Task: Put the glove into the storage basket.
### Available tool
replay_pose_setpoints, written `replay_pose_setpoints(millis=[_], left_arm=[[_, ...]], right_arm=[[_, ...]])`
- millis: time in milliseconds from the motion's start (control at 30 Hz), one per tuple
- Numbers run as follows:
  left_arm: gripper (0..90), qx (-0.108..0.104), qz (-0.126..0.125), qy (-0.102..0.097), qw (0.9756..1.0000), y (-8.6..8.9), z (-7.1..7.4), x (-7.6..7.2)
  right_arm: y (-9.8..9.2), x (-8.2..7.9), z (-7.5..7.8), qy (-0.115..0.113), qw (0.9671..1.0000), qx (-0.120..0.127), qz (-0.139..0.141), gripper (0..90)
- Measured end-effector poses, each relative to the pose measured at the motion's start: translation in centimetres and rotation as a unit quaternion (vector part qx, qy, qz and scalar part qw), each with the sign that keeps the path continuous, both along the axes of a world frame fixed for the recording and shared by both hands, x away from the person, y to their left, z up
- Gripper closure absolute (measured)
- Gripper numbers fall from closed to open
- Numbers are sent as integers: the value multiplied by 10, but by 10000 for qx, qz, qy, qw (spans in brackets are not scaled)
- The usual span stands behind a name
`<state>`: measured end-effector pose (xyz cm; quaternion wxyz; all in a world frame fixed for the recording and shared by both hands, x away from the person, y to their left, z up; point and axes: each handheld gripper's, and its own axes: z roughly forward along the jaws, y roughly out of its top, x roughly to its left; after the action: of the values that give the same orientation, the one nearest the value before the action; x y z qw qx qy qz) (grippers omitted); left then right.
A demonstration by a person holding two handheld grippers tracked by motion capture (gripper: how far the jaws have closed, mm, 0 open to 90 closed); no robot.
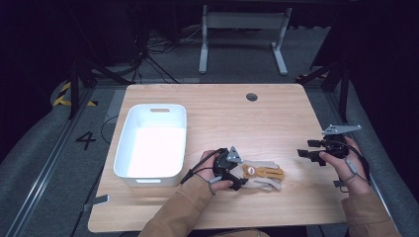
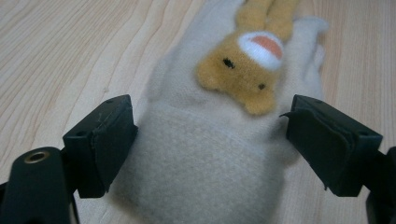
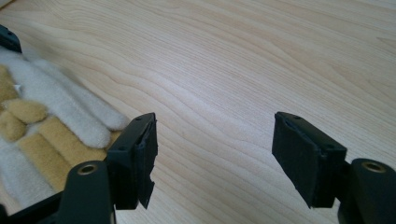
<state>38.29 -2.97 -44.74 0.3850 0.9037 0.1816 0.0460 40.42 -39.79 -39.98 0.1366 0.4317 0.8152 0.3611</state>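
Left tool (image 2: 205, 144) stands low over the cuff end of a cream fleece glove with an orange-brown plush animal face sewn on it (image 2: 210, 154). Its jaws are spread wide, one on each side of the cuff, and the pads do not press the fabric. The glove lies flat on the light wooden surface (image 1: 276, 118), near the front edge, with its fingers pointing toward the right tool (image 1: 302, 153). That one is held apart from the glove, above bare wood, also with jaws wide and nothing between them.

I think the risk is in the closing. The fleece is soft and thick, so the pads may catch only the top layer, and the glove could slip out when lifted. Farther to the left stands a white plastic bin with handle slots (image 1: 150, 175), with nothing inside; a weak grip could drop the glove before reaching it.
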Motion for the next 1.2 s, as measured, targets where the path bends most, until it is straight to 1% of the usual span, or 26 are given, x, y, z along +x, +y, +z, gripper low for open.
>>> replay_pose_setpoints(millis=[100,133,167,200,233,300,333,367,500,567,600,667,800,933,1000,1067,1100,1200], left_arm=[[161,23,-7,-32,10000,0,0,0],[162,27,-75,-81,9999,0,1,-1],[162,27,-75,-81,9999,0,1,-1],[162,-26,-146,-124,9998,3,4,-2],[162,-26,-146,-124,9998,3,4,-2],[162,9,-137,-147,9998,5,6,-3],[161,148,-195,-166,9996,5,5,-4],[160,131,-210,-190,9995,3,3,-4],[157,196,-237,-217,9993,1,0,-3],[157,211,-317,-198,9991,-1,-2,-3],[157,237,-424,-206,9986,0,-3,-3],[157,215,-456,-168,9986,1,-4,-3],[157,165,-538,-191,9982,3,-4,-3],[160,177,-585,-188,9980,6,-2,-5],[158,183,-526,-171,9983,7,-2,-4],[155,274,-490,-179,9983,2,-7,-3],[150,306,-513,-223,9980,0,-9,-3],[134,289,-512,-194,9981,-5,-12,-2]], right_arm=[[0,0,0,2,10000,9,2,319],[0,0,0,3,10000,20,18,318],[0,0,0,3,10000,20,18,318],[0,0,0,-3,10000,33,45,318],[0,0,0,-3,10000,33,45,318],[0,0,0,-5,10000,64,57,316],[1,0,0,-5,10000,71,57,315],[2,0,0,-8,10000,68,64,315],[3,0,0,-17,9999,59,100,314],[3,-1,1,-23,9999,68,121,313],[4,-1,1,-31,9999,80,135,312],[4,-1,0,-26,9999,79,136,312],[4,-1,0,-26,9998,103,147,310],[4,-1,1,-39,9998,118,164,311],[5,-1,1,-54,9997,131,175,309],[6,-1,1,-57,9998,120,172,307],[7,-1,1,-54,9997,108,193,307],[7,-1,1,-69,9998,105,177,307]])
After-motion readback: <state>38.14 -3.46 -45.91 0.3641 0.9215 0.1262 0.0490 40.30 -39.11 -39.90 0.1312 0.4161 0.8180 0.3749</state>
